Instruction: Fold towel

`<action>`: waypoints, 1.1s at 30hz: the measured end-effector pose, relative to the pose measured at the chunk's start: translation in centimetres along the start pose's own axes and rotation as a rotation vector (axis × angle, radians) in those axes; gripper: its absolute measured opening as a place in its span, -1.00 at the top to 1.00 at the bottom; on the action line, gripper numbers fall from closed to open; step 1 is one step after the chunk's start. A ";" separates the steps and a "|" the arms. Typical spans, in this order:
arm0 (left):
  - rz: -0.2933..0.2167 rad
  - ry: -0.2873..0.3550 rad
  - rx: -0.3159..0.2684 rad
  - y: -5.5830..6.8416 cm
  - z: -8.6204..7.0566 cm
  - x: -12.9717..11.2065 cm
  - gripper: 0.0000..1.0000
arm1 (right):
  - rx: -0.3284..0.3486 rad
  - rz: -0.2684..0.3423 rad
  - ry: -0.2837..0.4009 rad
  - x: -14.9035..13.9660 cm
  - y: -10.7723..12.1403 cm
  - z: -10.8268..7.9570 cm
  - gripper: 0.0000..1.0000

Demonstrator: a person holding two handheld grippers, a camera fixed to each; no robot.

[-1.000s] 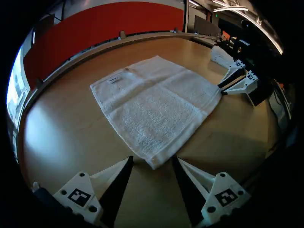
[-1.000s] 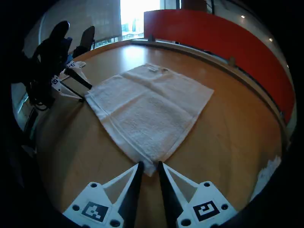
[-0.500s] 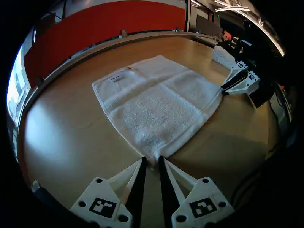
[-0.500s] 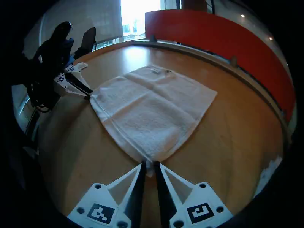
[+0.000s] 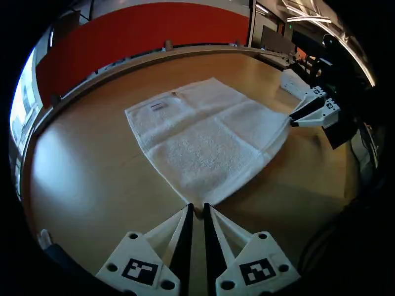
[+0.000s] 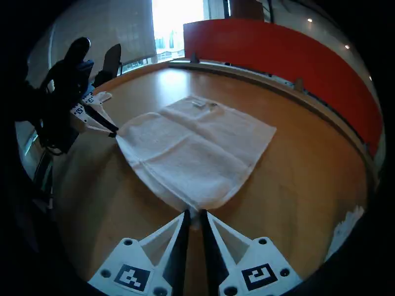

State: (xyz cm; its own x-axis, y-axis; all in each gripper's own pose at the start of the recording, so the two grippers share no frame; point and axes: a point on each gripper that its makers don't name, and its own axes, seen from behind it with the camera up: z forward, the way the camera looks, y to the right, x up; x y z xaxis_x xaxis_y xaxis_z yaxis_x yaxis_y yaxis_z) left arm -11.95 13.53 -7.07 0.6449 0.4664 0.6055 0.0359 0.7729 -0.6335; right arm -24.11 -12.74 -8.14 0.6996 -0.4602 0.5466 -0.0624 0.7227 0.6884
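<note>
A white towel [image 5: 207,143] lies spread on the wooden table [image 5: 89,163], a small label near its far corner. In the left gripper view my left gripper [image 5: 197,208] is shut on the towel's near corner, which is raised a little off the wood. My right gripper [image 5: 292,120] shows at the right, pinching the neighbouring corner. In the right gripper view the towel [image 6: 197,148] runs away from my right gripper [image 6: 194,213], shut on its near corner. The left gripper [image 6: 112,133] holds the left corner there, with a dark sleeve behind it.
A red panel [image 5: 143,29] stands behind the table's curved far edge [image 5: 148,61]. Dark chairs [image 6: 113,54] stand by the window. Something white and crumpled [image 6: 348,222] lies near the table's right edge, and a white object [image 5: 291,79] sits behind the right gripper.
My left gripper went from open to shut on the towel's near corner. Both held corners have lifted slightly, and the edge between them now sags off the table.
</note>
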 end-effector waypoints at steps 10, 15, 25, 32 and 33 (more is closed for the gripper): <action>-0.033 0.046 0.015 -0.5 -2.3 2.3 0.78 | -0.018 -0.016 0.056 3.5 0.1 -1.8 0.65; -0.051 0.064 0.016 -0.5 -3.3 3.3 0.80 | -0.026 -0.025 0.079 4.9 0.1 -2.8 0.65; -0.069 0.092 0.020 -0.2 -5.4 4.8 0.81 | -0.043 -0.031 0.109 6.9 0.2 -4.7 0.65; -0.082 0.109 0.033 -0.3 -7.3 5.9 0.81 | -0.044 -0.042 0.124 8.3 0.0 -5.9 0.65; -0.084 0.113 0.035 -0.3 -7.5 6.1 0.81 | -0.044 -0.045 0.125 8.4 -0.1 -6.0 0.65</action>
State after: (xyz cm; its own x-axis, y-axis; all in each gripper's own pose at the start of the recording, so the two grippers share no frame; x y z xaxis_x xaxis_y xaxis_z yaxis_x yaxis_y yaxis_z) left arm -2.28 12.87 -6.81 0.7225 0.3495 0.5965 0.0681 0.8226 -0.5645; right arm -13.94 -13.56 -6.48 0.7845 -0.4267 0.4499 0.0006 0.7261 0.6876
